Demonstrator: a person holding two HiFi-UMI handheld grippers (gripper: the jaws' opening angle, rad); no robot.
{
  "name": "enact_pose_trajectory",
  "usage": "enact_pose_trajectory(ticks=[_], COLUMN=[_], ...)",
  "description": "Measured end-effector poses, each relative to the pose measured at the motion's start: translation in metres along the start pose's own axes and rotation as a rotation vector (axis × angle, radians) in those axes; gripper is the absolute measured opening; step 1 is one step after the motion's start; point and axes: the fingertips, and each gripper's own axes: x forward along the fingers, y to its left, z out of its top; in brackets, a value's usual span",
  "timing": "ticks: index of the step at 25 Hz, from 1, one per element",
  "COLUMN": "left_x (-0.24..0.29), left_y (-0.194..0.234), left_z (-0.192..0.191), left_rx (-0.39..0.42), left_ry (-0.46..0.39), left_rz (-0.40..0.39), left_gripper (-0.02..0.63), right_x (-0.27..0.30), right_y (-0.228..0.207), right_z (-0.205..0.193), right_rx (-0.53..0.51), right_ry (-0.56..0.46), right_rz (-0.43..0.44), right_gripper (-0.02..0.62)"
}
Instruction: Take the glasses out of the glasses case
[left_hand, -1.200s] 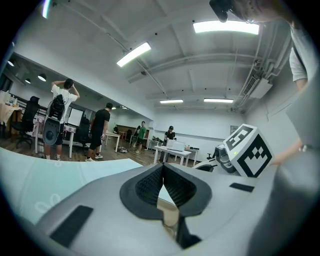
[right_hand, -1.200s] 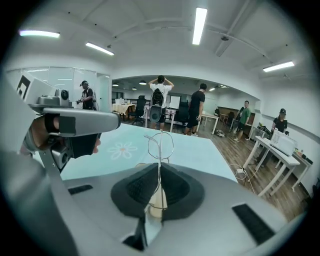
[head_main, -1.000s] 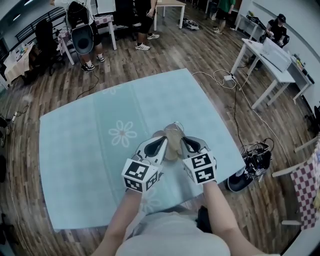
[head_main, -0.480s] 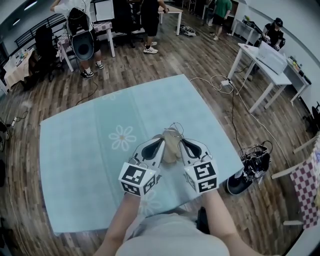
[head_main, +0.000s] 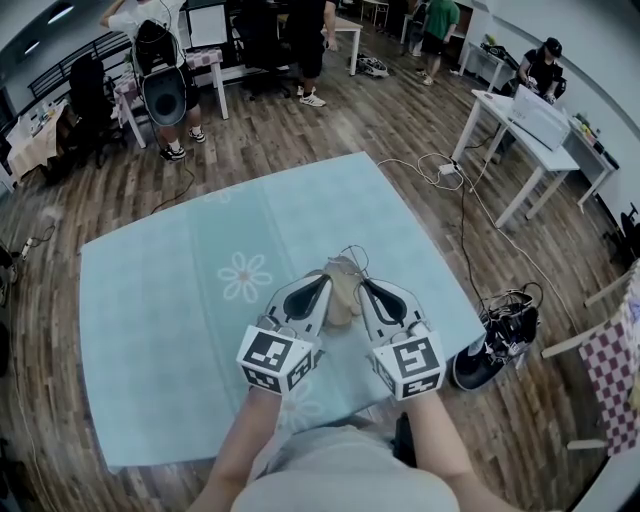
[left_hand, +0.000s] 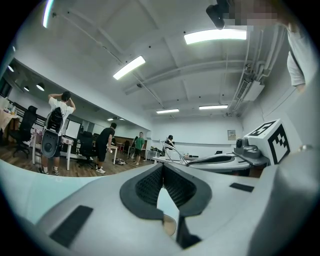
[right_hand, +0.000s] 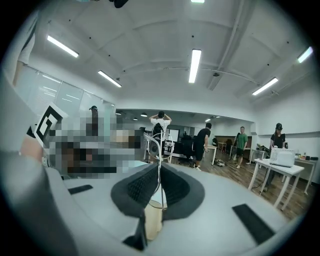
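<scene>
Holding both grippers side by side above the bench (head_main: 150, 330), I have my bare forearms reaching out from my body and the tips angled in toward each other. Both point away from me, roughly level.

My left gripper (head_main: 326, 283) (left_hand: 162, 169) has its pads pressed together at the tips, and a tan bit of the glasses case (head_main: 341, 292) (left_hand: 170, 226) shows low between the jaws. My right gripper (head_main: 365, 286) (right_hand: 159, 169) is pinching a thin wire part of the glasses (head_main: 352, 256) (right_hand: 159, 146), which rises upright out of the pads. The case hangs between the two grippers, clear of the light-blue cloth (head_main: 180, 250) with its white flower print (head_main: 245, 273).

Each gripper's marker cube, left (head_main: 275, 358) and right (head_main: 408, 362), shows bold black-and-white square patterns, not words I can read.
</scene>
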Motion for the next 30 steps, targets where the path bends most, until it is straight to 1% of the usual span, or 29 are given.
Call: enact_pose_trajectory(ticks=[5, 12, 30], left_x=[-0.001, -0.008, -0.007], left_y=[-0.002, -0.008, -0.018], left_z=[0.006, 0.016, 0.019], left_rx=[0.005, 0.047, 0.059], left_ry=[-0.017, -0.054, -0.052], left_rz=[-0.004, -0.006, -0.023], left_gripper=[0.009, 0.011, 0.011], right_x=[-0.006, -0.011, -0.018], right_y=[0.003, 0.008, 0.009], right_z=[0.012, 0.019, 0.029], right_rx=[-0.012, -0.017, -0.016], right_ry=[-0.034, -0.073, -0.088], right_rz=[-0.009, -0.022, -0.025], right_gripper=[0.022, 0.021, 0.021])
